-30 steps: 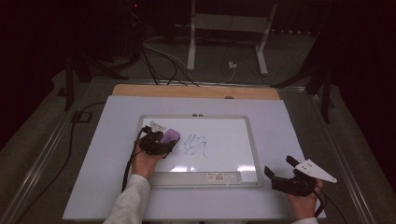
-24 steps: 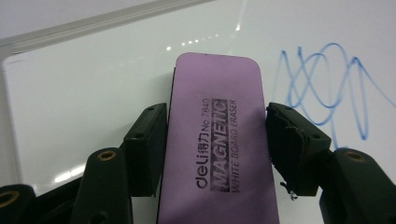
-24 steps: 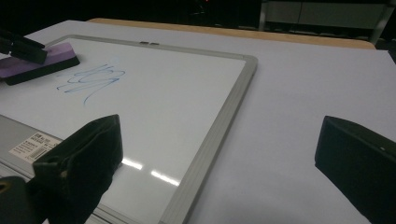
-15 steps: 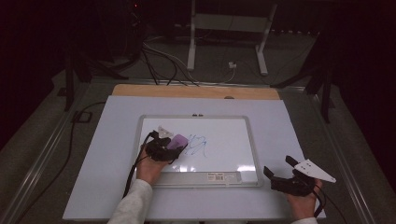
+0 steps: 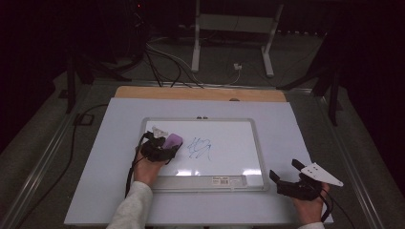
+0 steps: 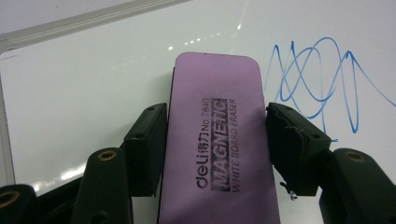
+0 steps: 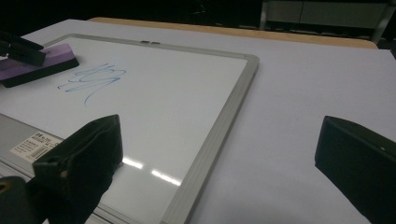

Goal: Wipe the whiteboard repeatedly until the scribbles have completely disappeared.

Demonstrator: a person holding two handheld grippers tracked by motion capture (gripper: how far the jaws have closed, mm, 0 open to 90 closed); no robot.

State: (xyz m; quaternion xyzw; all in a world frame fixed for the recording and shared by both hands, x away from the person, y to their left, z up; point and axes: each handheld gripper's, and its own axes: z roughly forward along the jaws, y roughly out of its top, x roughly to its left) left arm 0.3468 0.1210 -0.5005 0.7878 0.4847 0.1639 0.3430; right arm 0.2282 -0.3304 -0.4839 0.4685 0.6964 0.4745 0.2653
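Note:
A purple whiteboard eraser lies flat on the whiteboard, and my left gripper is shut on its long sides. A blue marker scribble sits just to its right. From above, the left gripper holds the eraser on the board's left part, a short way left of the scribble. My right gripper rests off the board's near right corner, jaws wide apart with nothing between them. The right gripper faces the board frame, with the eraser and scribble beyond it.
The whiteboard lies on a pale sheet over a wooden tabletop. A cable trails from the left gripper along the sleeve. Stand legs and floor cables are behind the table.
The left gripper with the eraser slid a little right toward the scribble, then back left. The right gripper stayed where it was.

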